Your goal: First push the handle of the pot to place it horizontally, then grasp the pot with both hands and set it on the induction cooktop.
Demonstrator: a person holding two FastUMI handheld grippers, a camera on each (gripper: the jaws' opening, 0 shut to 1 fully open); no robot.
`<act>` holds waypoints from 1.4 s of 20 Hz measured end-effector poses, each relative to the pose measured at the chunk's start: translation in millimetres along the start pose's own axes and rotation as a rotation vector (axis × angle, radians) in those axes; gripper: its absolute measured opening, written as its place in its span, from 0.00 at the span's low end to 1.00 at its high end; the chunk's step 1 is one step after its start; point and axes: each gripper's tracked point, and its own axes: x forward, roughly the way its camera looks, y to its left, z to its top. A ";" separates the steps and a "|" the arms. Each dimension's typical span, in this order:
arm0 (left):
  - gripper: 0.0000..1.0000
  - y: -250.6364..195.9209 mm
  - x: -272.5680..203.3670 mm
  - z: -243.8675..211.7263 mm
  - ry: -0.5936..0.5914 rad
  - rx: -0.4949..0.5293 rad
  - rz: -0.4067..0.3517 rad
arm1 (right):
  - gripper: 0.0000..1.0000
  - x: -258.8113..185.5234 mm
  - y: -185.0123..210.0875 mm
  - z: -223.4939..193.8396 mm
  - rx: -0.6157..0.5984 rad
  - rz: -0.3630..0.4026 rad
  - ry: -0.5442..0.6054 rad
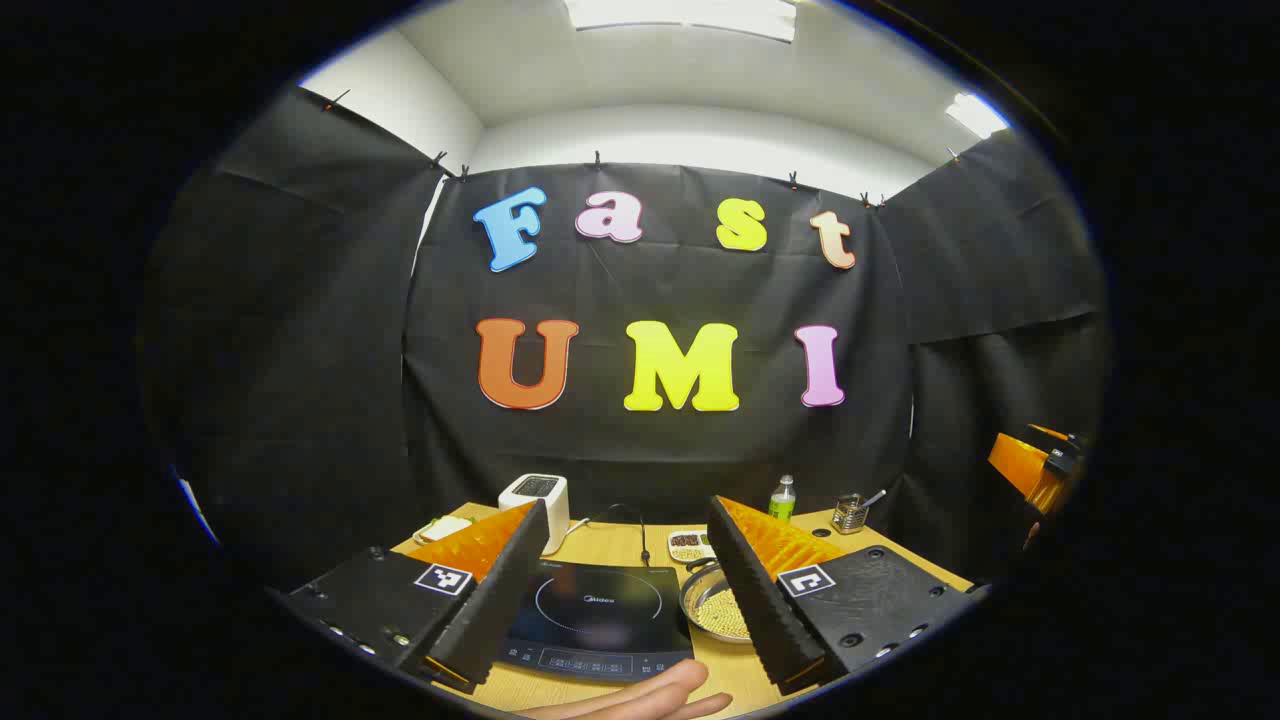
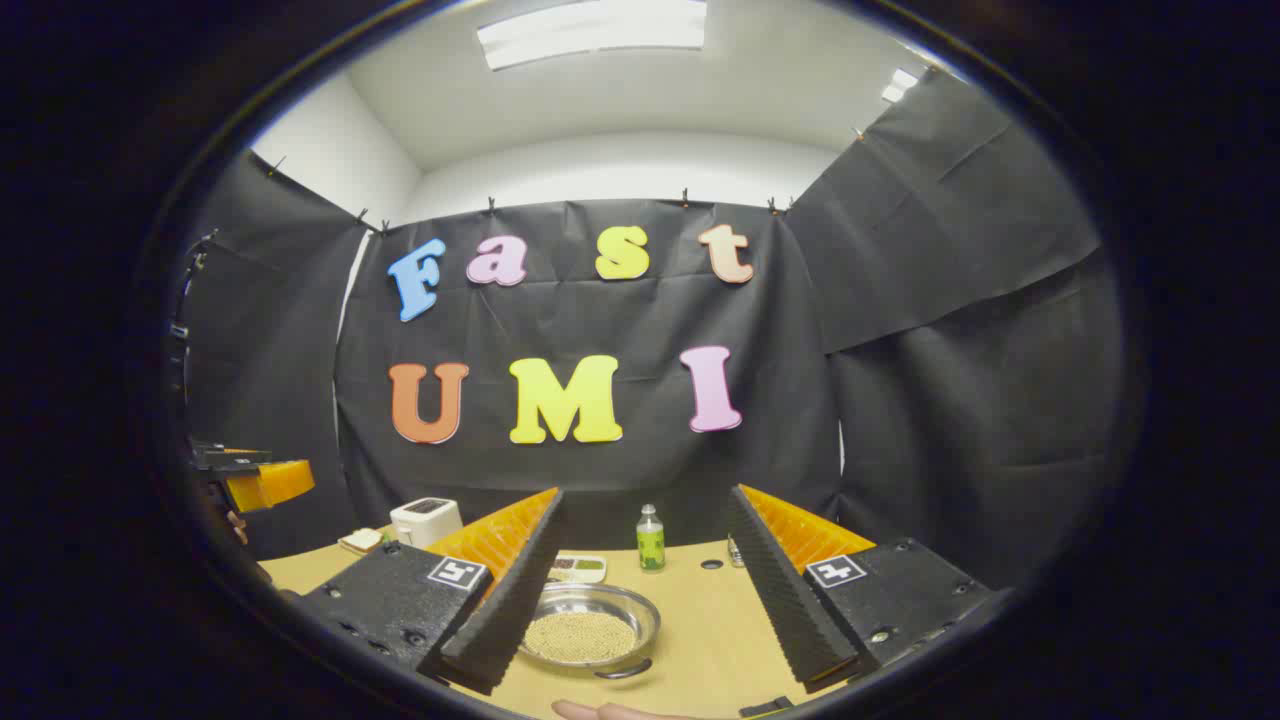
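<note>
In the left gripper view our left claw (image 1: 628,600) gapes wide above the flat glassy cooktop (image 1: 598,618), the round metal pot (image 1: 716,604) of pale beads just right of it. The right claw (image 2: 640,600), also apart, frames that pot (image 2: 592,626) and a green bottle (image 2: 650,538) on the wooden table (image 2: 712,630).

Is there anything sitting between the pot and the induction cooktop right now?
Nothing visible. In the left gripper view the pot sits right beside the cooktop, on bare table between them. The small dish and bottle stand farther back.
</note>
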 end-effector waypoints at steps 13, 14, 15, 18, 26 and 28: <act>0.95 -4.8 -10.4 -0.3 -0.031 0.002 -0.029 | 0.97 7.9 -8.8 -19.1 0.035 0.005 0.041; 0.95 -4.8 -11.3 -1.3 -0.033 0.009 -0.025 | 0.97 8.8 -9.2 -19.6 0.030 0.003 0.043; 0.95 -6.1 -13.5 -3.2 -0.032 0.013 -0.024 | 0.97 10.1 -9.3 -20.8 0.026 0.003 0.043; 0.95 -7.0 -15.5 -8.4 -0.027 0.019 -0.017 | 0.97 13.5 3.5 -30.6 0.029 0.046 0.058; 0.95 0.9 -23.0 -15.0 -0.025 0.029 0.020 | 0.97 38.1 20.2 -70.7 0.069 0.134 0.147; 0.95 1.5 -24.5 -16.6 -0.028 0.029 0.026 | 0.86 42.3 26.3 -81.4 0.078 0.161 0.157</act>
